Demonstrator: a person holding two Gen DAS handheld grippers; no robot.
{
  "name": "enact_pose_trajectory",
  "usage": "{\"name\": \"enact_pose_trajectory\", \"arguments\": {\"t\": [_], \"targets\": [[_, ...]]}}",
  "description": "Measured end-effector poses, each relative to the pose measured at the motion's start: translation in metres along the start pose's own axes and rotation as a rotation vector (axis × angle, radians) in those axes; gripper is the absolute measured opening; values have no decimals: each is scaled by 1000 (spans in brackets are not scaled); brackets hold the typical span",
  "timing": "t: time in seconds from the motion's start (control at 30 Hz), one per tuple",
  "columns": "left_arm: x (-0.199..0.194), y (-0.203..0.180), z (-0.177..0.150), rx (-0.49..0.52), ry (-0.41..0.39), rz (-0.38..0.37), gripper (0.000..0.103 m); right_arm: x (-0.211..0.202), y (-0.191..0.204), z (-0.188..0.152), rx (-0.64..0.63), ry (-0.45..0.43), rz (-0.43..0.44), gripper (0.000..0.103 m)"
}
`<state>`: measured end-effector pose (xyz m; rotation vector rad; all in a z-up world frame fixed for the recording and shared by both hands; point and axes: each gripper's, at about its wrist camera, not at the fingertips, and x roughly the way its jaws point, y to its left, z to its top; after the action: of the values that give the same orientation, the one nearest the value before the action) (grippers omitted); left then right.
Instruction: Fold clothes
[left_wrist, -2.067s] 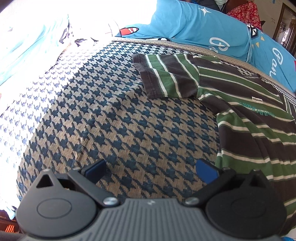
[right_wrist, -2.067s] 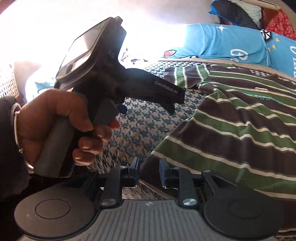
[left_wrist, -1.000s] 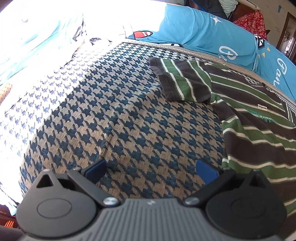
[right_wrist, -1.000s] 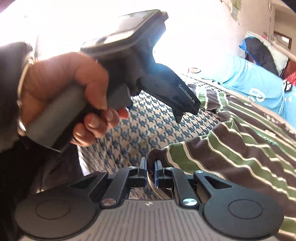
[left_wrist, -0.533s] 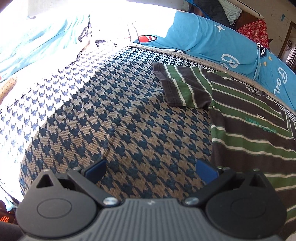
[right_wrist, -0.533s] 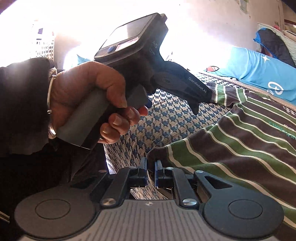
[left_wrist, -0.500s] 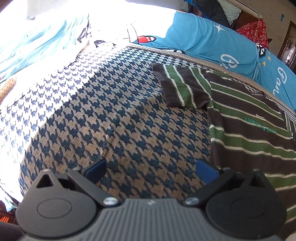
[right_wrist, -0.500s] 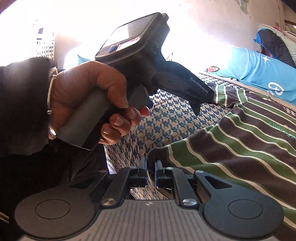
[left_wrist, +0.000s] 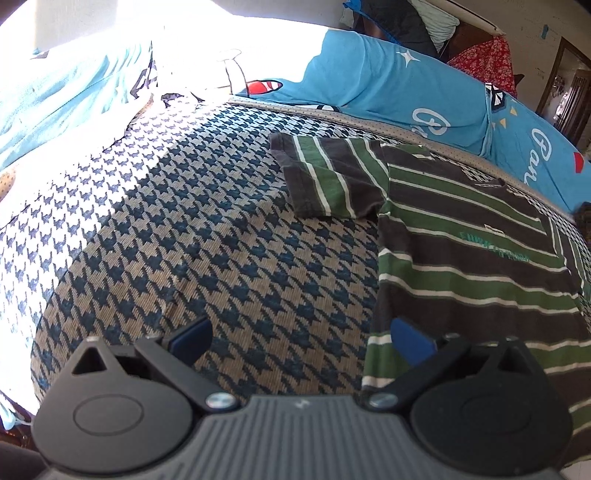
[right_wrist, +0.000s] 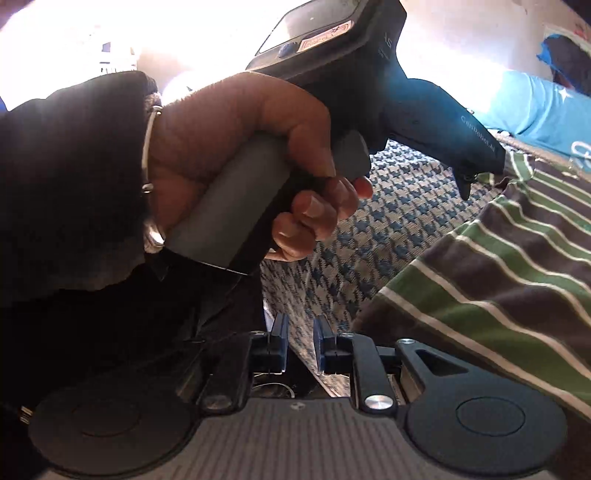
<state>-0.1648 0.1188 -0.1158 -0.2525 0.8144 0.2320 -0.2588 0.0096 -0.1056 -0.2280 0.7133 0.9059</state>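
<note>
A dark grey and green striped T-shirt (left_wrist: 461, 266) lies spread flat on the houndstooth bed cover (left_wrist: 203, 221), with one short sleeve (left_wrist: 328, 181) stretched out to the left. My left gripper (left_wrist: 299, 338) hovers wide open over the cover, and its right finger (left_wrist: 410, 339) overlaps the shirt's lower left edge. In the right wrist view, my right gripper (right_wrist: 300, 341) stands slightly open with only bed cover showing in the gap. The shirt's hem corner (right_wrist: 373, 310) lies just right of it. A hand (right_wrist: 236, 147) holds the left gripper's handle above.
Blue printed pillows (left_wrist: 388, 85) line the far side of the bed. Pale blue bedding (left_wrist: 55, 99) is bunched at the far left in bright sunlight. The bed's near edge drops off at the lower left. A dark sleeve (right_wrist: 74, 177) fills the left of the right wrist view.
My right gripper was shut on the shirt's hem corner and has let it go, its jaws now slightly parted. The shirt has settled flatter. My left gripper stays open and has shifted right towards the shirt's edge.
</note>
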Motion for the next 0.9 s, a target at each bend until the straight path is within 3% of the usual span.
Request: {"name": "enact_pose_trajectory", "arguments": {"t": [0.43, 0.73, 0.9], "targets": [[5, -47, -8, 106, 5, -59, 103, -32, -43, -17, 206, -9, -284, 18], [10, -79, -17, 191, 15, -87, 103, -82, -91, -44, 490, -77, -548, 18], [14, -95, -24, 231, 31, -95, 103, -115, -115, -75, 727, -86, -702, 19]]}}
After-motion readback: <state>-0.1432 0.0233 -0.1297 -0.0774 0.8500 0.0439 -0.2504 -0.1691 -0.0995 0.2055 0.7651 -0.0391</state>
